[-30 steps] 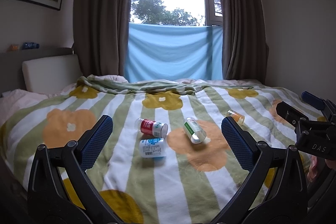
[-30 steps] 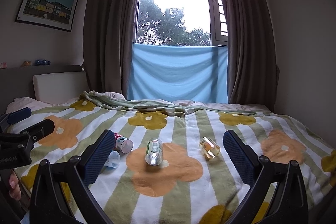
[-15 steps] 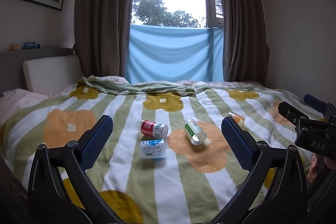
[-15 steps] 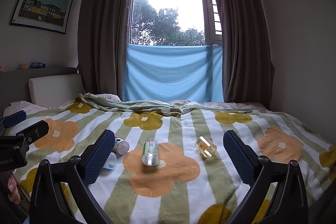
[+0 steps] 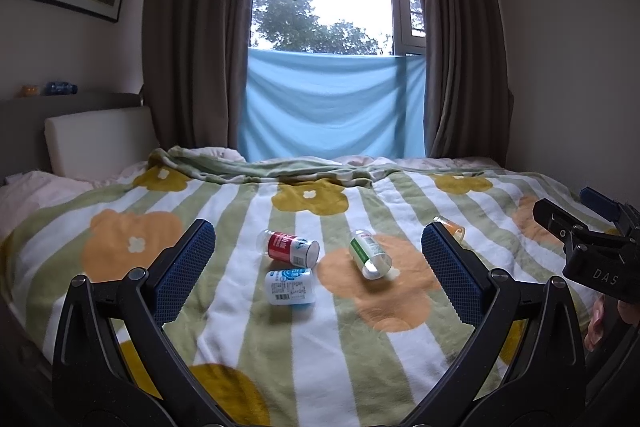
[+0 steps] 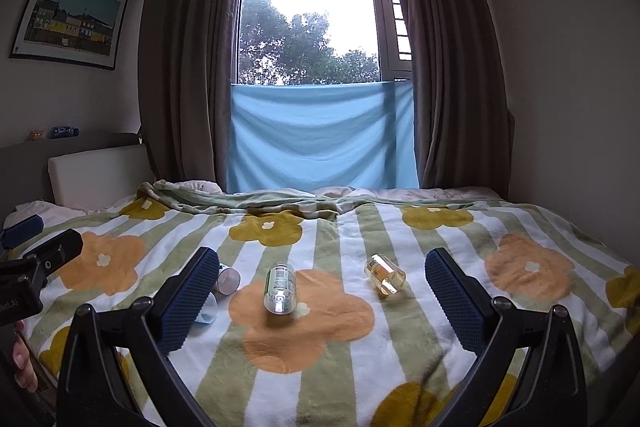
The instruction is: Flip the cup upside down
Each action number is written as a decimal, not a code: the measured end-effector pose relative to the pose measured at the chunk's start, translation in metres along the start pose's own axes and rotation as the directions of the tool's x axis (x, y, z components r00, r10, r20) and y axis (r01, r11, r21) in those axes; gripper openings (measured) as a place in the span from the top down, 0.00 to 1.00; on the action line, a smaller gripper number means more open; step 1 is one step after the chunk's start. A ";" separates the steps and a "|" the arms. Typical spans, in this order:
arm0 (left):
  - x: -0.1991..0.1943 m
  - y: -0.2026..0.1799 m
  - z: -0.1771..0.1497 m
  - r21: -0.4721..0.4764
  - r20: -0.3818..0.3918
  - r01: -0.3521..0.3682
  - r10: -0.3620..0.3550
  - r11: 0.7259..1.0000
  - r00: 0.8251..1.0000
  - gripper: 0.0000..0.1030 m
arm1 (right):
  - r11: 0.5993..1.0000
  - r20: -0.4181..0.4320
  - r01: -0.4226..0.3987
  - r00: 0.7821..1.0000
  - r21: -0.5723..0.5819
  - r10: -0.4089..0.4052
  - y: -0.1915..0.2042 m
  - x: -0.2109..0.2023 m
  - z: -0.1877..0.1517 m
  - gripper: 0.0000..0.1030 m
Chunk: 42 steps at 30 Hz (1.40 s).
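Note:
Several small clear cups lie on their sides on a flower-patterned blanket (image 5: pixel 224 211). In the left wrist view a red-labelled cup (image 5: pixel 289 247), a blue-labelled cup (image 5: pixel 290 286) and a green-labelled cup (image 5: pixel 367 254) lie between the fingers of my open left gripper (image 5: pixel 318 267); an orange-labelled cup (image 5: pixel 451 227) shows by the right finger. In the right wrist view my open right gripper (image 6: pixel 320 297) frames the green-labelled cup (image 6: pixel 280 289) and the orange-labelled cup (image 6: pixel 384 274); the red-labelled cup (image 6: pixel 228 278) and blue-labelled cup (image 6: pixel 207 311) peek from behind its left finger. Neither gripper touches a cup.
The blanket (image 6: pixel 400 227) covers a bed with a white headboard cushion (image 5: pixel 98 141) at the left. Brown curtains (image 5: pixel 192 39) and a blue cloth (image 5: pixel 332 107) hang at the window behind. The other gripper shows at each view's edge, with a person's fingers (image 6: pixel 22 367) on it.
Both cameras have tilted or risen slightly, so the cups sit a little lower and nearer in view. The cups have not moved. Both grippers stay open.

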<state>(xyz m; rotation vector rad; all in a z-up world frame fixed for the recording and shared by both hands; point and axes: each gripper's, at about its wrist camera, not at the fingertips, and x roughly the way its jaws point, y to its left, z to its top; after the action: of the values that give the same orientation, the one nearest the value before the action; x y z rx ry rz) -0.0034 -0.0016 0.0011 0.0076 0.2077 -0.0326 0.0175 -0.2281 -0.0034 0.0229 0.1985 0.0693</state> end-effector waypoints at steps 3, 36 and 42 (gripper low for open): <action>-0.001 -0.001 0.002 0.001 0.002 -0.006 0.006 1.000 1.000 0.00 | 1.000 -0.016 -0.007 1.000 -0.005 0.007 -0.001 0.001 0.001 0.00; 0.052 0.140 -0.058 -0.144 -0.241 -0.133 0.096 0.981 0.966 0.00 | 0.579 -0.668 -0.662 0.700 -0.475 0.252 0.214 0.261 -0.054 0.00; 0.078 0.147 -0.082 -0.154 -0.318 -0.112 0.059 0.982 0.946 0.00 | 0.412 -0.751 -0.741 0.636 -0.531 0.178 0.249 0.286 -0.090 0.00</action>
<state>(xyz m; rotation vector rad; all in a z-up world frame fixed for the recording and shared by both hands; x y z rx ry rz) 0.0606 0.1440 -0.0940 -0.1500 0.5266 0.0744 0.2633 0.0425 -0.1401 -0.9336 0.8011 0.8069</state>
